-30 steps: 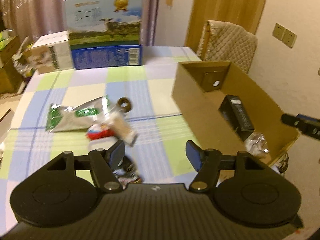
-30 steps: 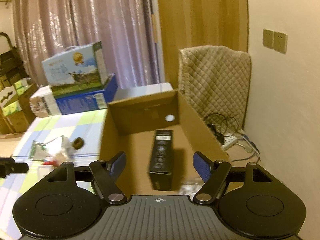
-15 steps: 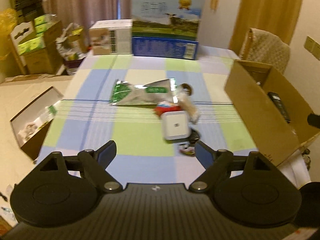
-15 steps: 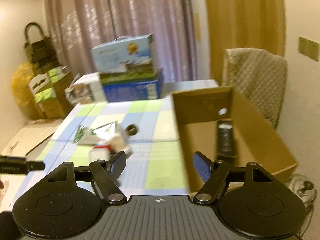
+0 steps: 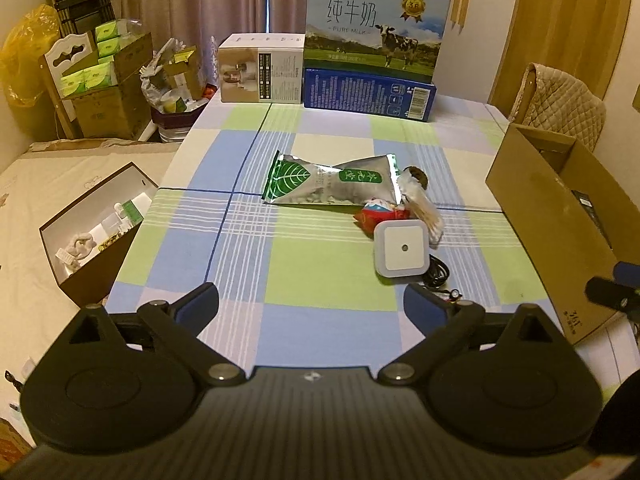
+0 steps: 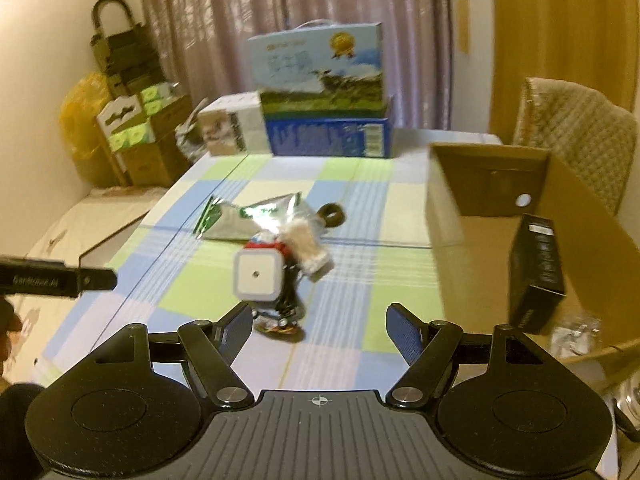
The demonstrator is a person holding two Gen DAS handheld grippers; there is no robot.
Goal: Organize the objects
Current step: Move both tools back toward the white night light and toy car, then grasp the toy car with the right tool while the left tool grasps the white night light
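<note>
Down at the bottom of the left wrist view, the left gripper (image 5: pixel 311 308) stood with its jaws spread wide; they had just been opening, and only bare checked cloth lay between them. Its blue fingertips (image 5: pixel 202 303) hung above the near part of the desk (image 5: pixel 248 248), touching nothing. Right of centre in that frame lay a loose heap: a silver and green snack bag (image 5: pixel 320 182) lying flat, a red and white wrapped sweet (image 5: pixel 378 212) just below its right end, a pale fuzzy bundle (image 5: pixel 424 212) beside that, and a white square night light (image 5: pixel 402 250) nearest the camera. A black cord (image 5: pixel 438 274) curled against the night light's lower right corner. At the right edge stood an open cardboard box (image 5: pixel 536 216).

Over in the right wrist view, the right gripper (image 6: pixel 320 328) also had its jaws apart, with nothing clamped. The night light (image 6: pixel 257 276) sat just above its left fingertip in the frame, and a small dark item lay on the cloth between the jaws, too blurred to identify. Inside the cardboard box (image 6: pixel 472 232) at the right, a black carton (image 6: pixel 536 272) leaned against the wall. At the top of both frames a milk carton case (image 5: pixel 376 32) stood on a blue box (image 5: pixel 368 92) at the desk's far end.
</note>
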